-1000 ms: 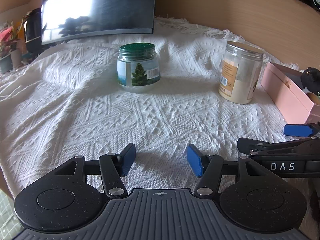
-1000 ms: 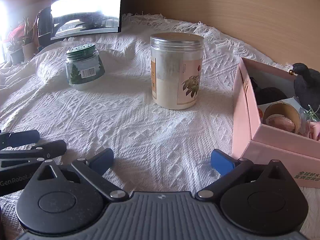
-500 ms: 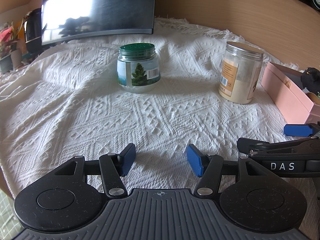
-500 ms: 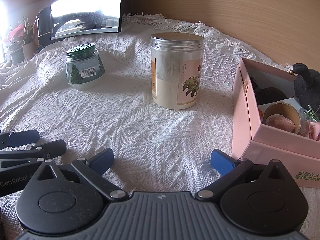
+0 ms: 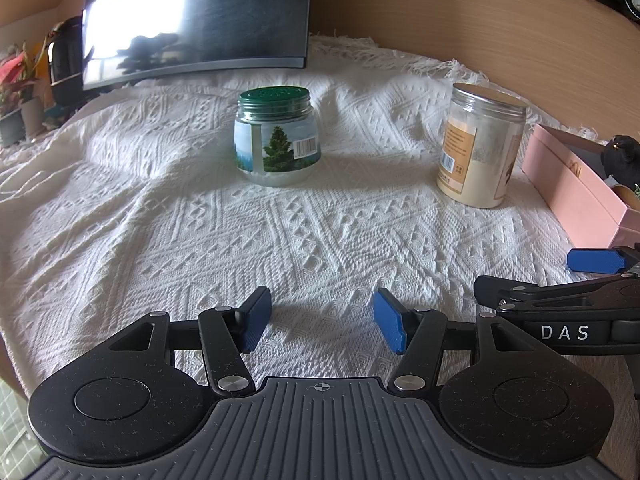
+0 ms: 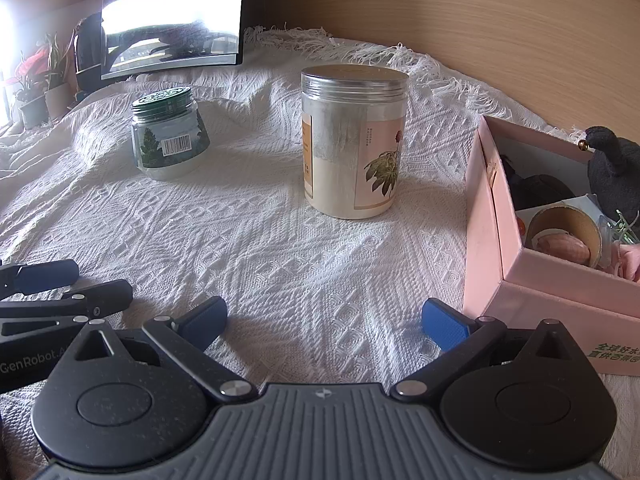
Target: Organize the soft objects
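Left gripper (image 5: 322, 322): it hovered low over the white cloth, blue pads apart, nothing between them. In the right wrist view its side carried the writing "GenRobot.A", cut by the edge.
Right gripper (image 6: 324, 322): it was wide open and empty, just beside the left one. In the left wrist view its side showed the letters "DAS".
Cloth (image 5: 160, 216): white, woven with diamond patterns, fringe at the far edge; everything stood on it.
Pink box (image 6: 486, 240): an open cardboard box just right of the right gripper. Green Chinese characters were printed on its front wall, too small to read surely.
Box contents: a brown paper roll (image 6: 564, 220) with something pinkish inside it, a dark soft thing (image 6: 540, 190) behind it, and some pink soft material at the picture's edge.
Black plush bird (image 6: 614, 164): the soft toy stood at the box's far right side; I could not tell whether it was inside the box or behind it.
Powder jar (image 6: 354, 146): clear, with a silver lid, about half full of cream powder; its label showed a plant drawing and small unreadable text.
Green-lidded jar (image 5: 276, 136): glass, left of the powder jar and well apart from it; its label showed a pine tree and a barcode.
Monitor (image 5: 196, 20): dark, at the far left, reflecting a bright window.
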### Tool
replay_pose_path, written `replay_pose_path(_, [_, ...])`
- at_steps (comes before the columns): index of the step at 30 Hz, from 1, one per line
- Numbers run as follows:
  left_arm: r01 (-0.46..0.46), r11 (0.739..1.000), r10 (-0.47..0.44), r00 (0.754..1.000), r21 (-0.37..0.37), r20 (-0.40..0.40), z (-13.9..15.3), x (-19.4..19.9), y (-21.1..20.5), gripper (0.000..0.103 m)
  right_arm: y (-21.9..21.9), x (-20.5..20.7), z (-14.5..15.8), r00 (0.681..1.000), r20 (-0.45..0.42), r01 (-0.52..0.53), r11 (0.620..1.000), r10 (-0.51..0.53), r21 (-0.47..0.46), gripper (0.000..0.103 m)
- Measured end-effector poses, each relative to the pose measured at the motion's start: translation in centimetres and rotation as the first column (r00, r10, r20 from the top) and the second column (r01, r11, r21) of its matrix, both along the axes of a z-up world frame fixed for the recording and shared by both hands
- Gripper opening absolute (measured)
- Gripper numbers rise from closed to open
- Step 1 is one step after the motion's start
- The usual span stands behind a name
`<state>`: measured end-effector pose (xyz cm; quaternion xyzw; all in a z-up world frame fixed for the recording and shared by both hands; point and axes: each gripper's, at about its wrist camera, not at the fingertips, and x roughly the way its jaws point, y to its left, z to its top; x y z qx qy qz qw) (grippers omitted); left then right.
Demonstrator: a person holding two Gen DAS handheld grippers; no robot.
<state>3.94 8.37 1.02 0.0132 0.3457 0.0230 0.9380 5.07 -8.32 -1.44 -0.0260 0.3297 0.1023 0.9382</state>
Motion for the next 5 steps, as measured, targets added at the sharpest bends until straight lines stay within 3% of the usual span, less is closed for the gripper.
replay_pose_path(5, [-0.004, 1.000, 0.004, 1.000, -0.002, 0.000, 0.01, -0.08, -0.11, 0.063, 0.00, 0.00, 0.00, 1.000, 0.000, 0.000, 1.000, 0.000, 0.000, 0.103])
